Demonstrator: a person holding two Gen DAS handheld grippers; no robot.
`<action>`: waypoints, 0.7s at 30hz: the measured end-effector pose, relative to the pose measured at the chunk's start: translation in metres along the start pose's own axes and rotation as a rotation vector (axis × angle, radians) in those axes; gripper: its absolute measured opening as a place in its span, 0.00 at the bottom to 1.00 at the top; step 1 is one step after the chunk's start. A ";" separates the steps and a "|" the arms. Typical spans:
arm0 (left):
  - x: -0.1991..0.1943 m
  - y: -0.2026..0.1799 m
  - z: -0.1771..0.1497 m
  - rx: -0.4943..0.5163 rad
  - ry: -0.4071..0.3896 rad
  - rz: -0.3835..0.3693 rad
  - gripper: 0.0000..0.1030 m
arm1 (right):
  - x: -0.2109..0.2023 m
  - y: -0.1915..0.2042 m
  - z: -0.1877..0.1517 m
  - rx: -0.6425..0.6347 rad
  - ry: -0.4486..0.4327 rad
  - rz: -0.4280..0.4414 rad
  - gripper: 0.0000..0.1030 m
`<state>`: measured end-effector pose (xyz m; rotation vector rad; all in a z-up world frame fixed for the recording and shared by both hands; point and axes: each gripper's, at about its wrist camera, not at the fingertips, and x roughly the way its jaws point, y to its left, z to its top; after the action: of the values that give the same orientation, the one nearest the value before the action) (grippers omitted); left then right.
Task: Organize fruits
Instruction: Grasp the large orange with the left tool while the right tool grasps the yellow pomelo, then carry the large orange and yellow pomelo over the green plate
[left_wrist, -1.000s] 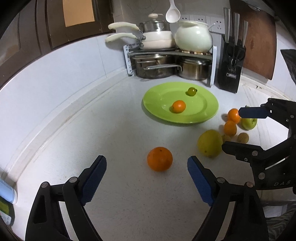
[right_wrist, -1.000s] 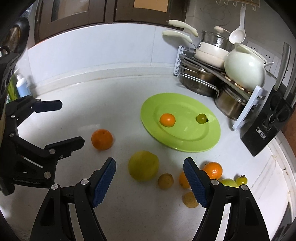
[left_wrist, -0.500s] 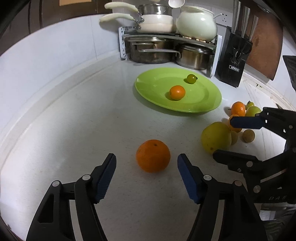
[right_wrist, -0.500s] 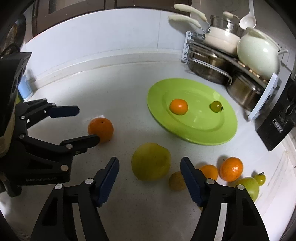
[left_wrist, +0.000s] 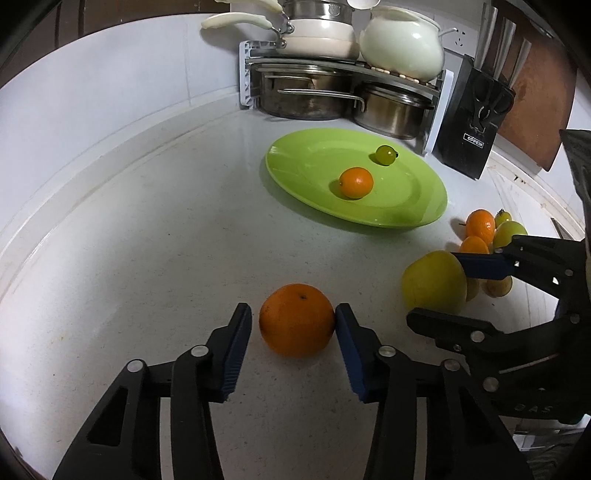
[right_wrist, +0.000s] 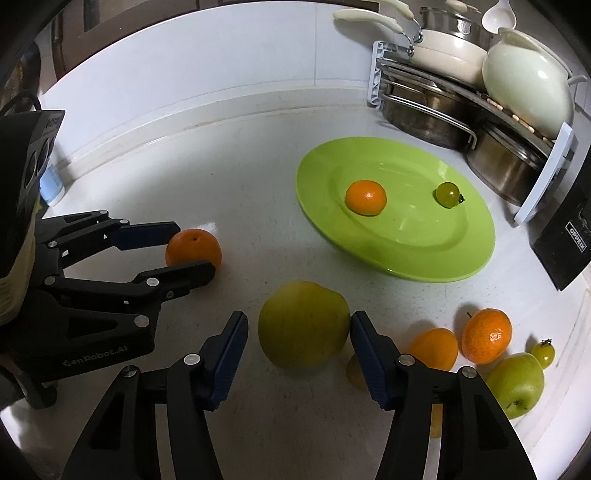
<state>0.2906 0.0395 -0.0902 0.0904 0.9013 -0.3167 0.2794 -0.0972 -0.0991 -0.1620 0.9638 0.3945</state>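
Observation:
A large orange (left_wrist: 297, 319) lies on the white counter between the blue pads of my left gripper (left_wrist: 292, 310). Its jaws are closing: the right pad touches the peel, the left pad stands a little off. A big yellow-green fruit (right_wrist: 303, 323) lies between the pads of my right gripper (right_wrist: 299, 316), whose jaws are closing too, with a gap on the left side. The green plate (right_wrist: 406, 240) behind holds a small orange (right_wrist: 365, 197) and a green tomato (right_wrist: 447, 194). The two grippers work side by side, the left gripper (right_wrist: 192, 247) showing in the right wrist view.
Right of the yellow-green fruit lie two mandarins (right_wrist: 487, 336), a green apple (right_wrist: 517, 384), a small green tomato (right_wrist: 543, 352) and small yellow fruits half hidden. A pot rack (left_wrist: 332, 96) and a black knife block (left_wrist: 476, 144) stand behind the plate.
Both grippers have come down and forward over their fruits. Their jaws have narrowed from wide apart to close around the orange and the yellow-green fruit.

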 end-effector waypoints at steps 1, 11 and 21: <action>0.000 0.000 0.000 -0.001 0.001 -0.005 0.41 | 0.002 -0.001 0.000 0.002 0.006 -0.003 0.51; -0.001 0.000 0.002 0.004 0.000 -0.002 0.40 | 0.003 -0.004 0.000 0.025 0.001 0.007 0.50; -0.016 0.000 0.004 0.000 -0.033 0.003 0.40 | -0.008 -0.003 0.001 0.036 -0.028 0.005 0.50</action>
<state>0.2844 0.0426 -0.0750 0.0863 0.8681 -0.3145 0.2772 -0.1018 -0.0917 -0.1214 0.9435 0.3834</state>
